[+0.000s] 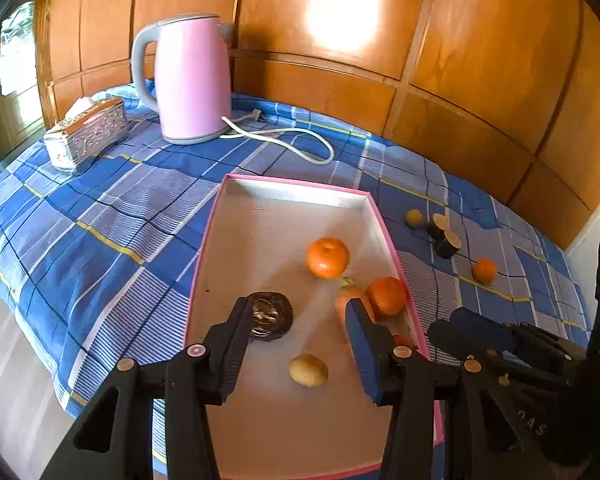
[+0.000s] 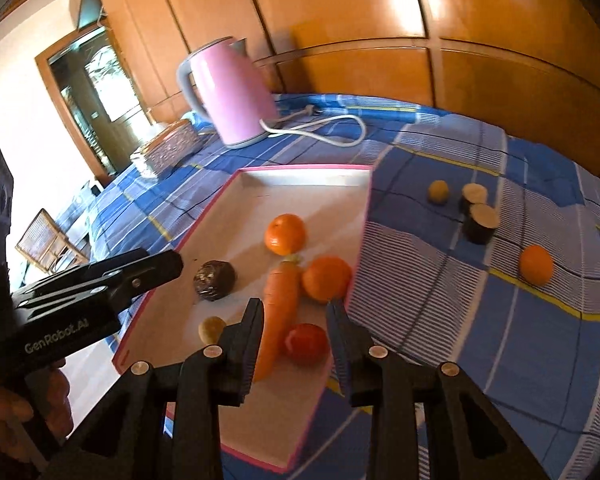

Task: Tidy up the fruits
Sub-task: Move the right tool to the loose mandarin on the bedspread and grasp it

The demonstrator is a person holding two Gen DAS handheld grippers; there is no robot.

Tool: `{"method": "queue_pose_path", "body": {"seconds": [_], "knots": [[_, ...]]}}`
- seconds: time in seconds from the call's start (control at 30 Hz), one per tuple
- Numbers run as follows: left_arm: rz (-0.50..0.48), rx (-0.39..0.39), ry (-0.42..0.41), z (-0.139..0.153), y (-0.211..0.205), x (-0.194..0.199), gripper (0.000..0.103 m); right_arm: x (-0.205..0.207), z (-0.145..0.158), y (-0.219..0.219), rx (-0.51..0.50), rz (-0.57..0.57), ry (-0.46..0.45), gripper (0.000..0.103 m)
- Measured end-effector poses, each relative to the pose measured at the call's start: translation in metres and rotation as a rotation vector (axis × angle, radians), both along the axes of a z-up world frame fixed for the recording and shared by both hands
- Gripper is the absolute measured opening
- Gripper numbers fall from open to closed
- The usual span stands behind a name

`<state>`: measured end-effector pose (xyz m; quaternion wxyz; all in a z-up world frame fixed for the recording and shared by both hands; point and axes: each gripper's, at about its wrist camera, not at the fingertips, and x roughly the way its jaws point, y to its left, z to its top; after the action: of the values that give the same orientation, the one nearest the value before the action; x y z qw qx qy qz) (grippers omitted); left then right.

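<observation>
A pink-rimmed white tray lies on the blue checked cloth. It holds two oranges, a carrot, a red tomato, a dark round fruit and a small yellow-green fruit. Right of the tray on the cloth lie a small yellow fruit, two dark cut pieces and an orange. My left gripper is open and empty over the tray. My right gripper is open and empty above the carrot and tomato.
A pink kettle with a white cord stands at the back of the table. A silver tissue box sits at the back left. Wooden panelling runs behind the table. The table edge drops off at the left.
</observation>
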<state>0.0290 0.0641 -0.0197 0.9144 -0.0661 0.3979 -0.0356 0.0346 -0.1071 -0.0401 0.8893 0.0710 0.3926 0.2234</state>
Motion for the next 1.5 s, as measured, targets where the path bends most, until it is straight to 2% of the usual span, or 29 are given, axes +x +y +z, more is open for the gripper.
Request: {"method": "queue_pose_path", "body": {"seconds": [0.47, 0.97, 1.33, 1.4, 1.5], "knots": [[-0.073, 0.024, 0.012, -0.002, -0.027, 0.002, 0.049, 0.003, -0.008, -0.049, 0.023, -0.130, 0.024, 0.033], [-0.169, 0.045, 0.039, -0.007, -0.063, 0.013, 0.049, 0.015, -0.028, -0.132, 0.033, -0.360, 0.067, 0.033], [-0.234, 0.042, 0.069, -0.009, -0.094, 0.034, 0.049, 0.032, -0.039, -0.153, 0.006, -0.396, 0.097, 0.033], [-0.243, 0.043, 0.069, -0.009, -0.099, 0.037, 0.049, 0.038, -0.040, -0.155, -0.005, -0.396, 0.095, 0.038], [-0.249, 0.041, 0.072, -0.009, -0.104, 0.043, 0.049, 0.051, -0.042, -0.158, -0.023, -0.394, 0.092, 0.039]]}}
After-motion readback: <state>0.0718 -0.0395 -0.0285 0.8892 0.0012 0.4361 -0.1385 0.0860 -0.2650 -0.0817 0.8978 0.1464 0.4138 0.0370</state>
